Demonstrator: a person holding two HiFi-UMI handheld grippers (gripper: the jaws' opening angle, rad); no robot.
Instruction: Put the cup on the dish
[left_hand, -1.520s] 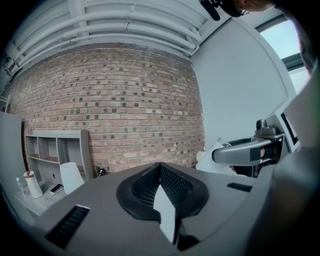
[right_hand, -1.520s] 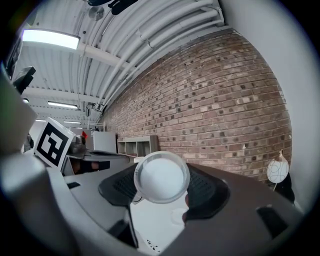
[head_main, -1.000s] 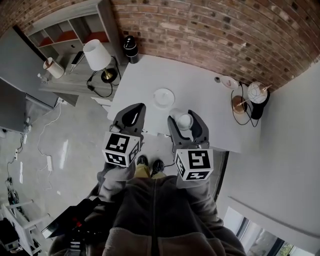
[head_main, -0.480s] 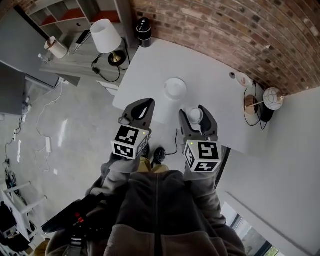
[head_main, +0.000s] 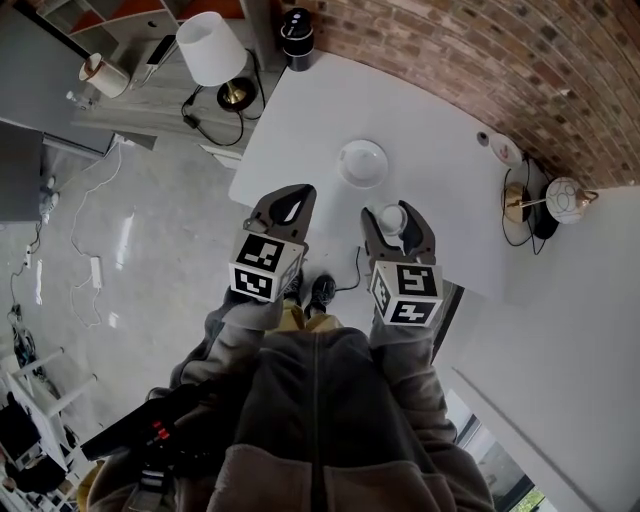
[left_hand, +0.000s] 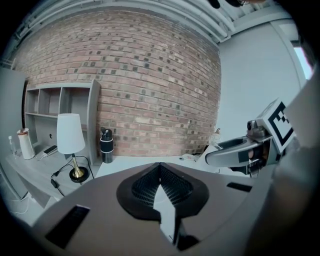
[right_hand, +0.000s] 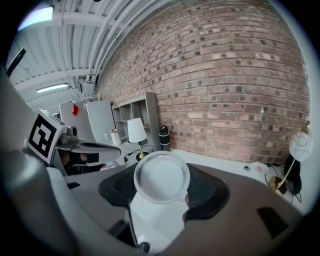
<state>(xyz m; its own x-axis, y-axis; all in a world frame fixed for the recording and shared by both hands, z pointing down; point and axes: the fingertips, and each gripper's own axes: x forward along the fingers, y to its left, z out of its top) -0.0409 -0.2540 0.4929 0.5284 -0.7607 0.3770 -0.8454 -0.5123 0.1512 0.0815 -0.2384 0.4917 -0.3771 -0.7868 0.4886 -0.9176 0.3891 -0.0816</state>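
Observation:
A white dish (head_main: 362, 162) lies on the white table (head_main: 440, 150), near its front edge. A pale translucent cup (head_main: 391, 219) stands upright between the jaws of my right gripper (head_main: 397, 210), which is shut on it; it hovers just short of the dish, toward me and slightly right. In the right gripper view the cup's round rim (right_hand: 161, 177) fills the gap between the black pads (right_hand: 210, 192). My left gripper (head_main: 288, 193) is shut on nothing, over the table's front-left edge, left of the dish. Its tips meet in the left gripper view (left_hand: 160, 165).
A white-shaded lamp (head_main: 212, 50) stands on a low side table at the left, with a black bottle (head_main: 297, 25) at the table's back corner. A small saucer (head_main: 503, 150) and a globe lamp (head_main: 562, 198) sit at the right end. Brick wall runs behind.
The head view has shifted, so the table and dish sit higher and further right in the picture. The cup stays in my right gripper; both grippers keep about the same stance.

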